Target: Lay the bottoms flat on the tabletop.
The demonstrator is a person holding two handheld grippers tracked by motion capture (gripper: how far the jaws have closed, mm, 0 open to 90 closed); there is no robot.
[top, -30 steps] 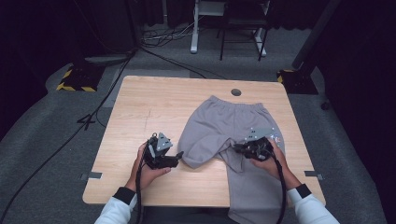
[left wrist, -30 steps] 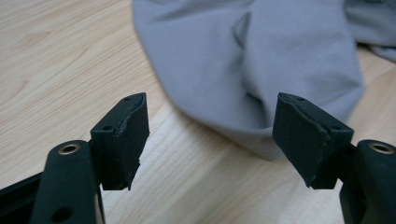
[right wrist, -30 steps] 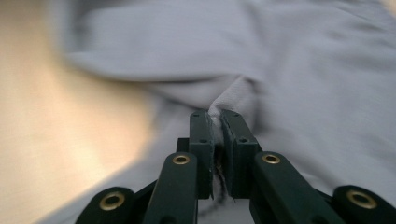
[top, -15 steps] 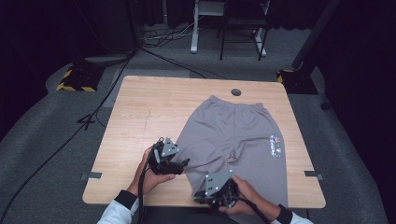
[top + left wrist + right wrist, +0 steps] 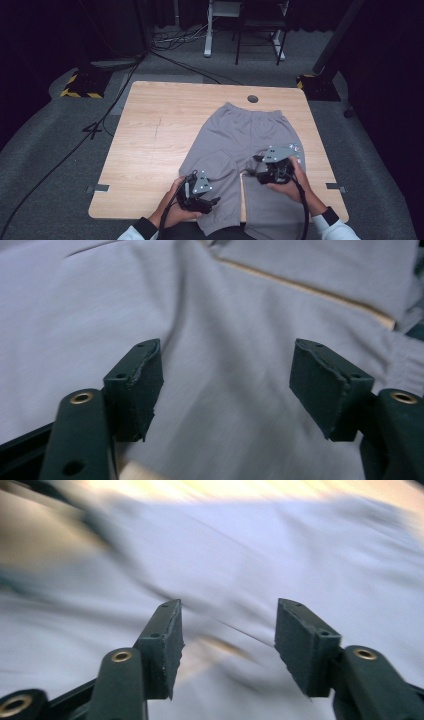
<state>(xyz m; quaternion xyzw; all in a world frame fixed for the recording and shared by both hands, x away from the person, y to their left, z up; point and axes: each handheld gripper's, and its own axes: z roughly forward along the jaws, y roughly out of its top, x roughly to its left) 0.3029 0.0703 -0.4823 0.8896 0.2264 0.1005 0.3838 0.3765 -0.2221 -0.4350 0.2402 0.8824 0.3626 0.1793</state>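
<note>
Grey shorts (image 5: 235, 135) lie flat on the wooden table (image 5: 150, 130), waistband at the far side and both legs reaching to the front edge. My left gripper (image 5: 216, 201) rests low over the left leg near its hem, pointing right. Its jaws have just closed a little and stand open, with grey cloth (image 5: 75, 305) under them and nothing between the pads. My right gripper (image 5: 252, 172) hovers over the inner edge of the right leg, pointing left. Its jaws have just been opening, and in the blurred right gripper view the cloth (image 5: 300, 540) lies beneath them, unheld.
A dark round cable hole (image 5: 252, 98) sits in the table near the waistband. The table's left half is bare wood. On the floor behind are a yellow-and-black striped block (image 5: 80, 85), cables and white desk legs (image 5: 207, 30).
The folded left leg has been spread out flat. My right gripper let go of the cloth and came back onto the right leg. My left gripper slid right onto the left leg.
</note>
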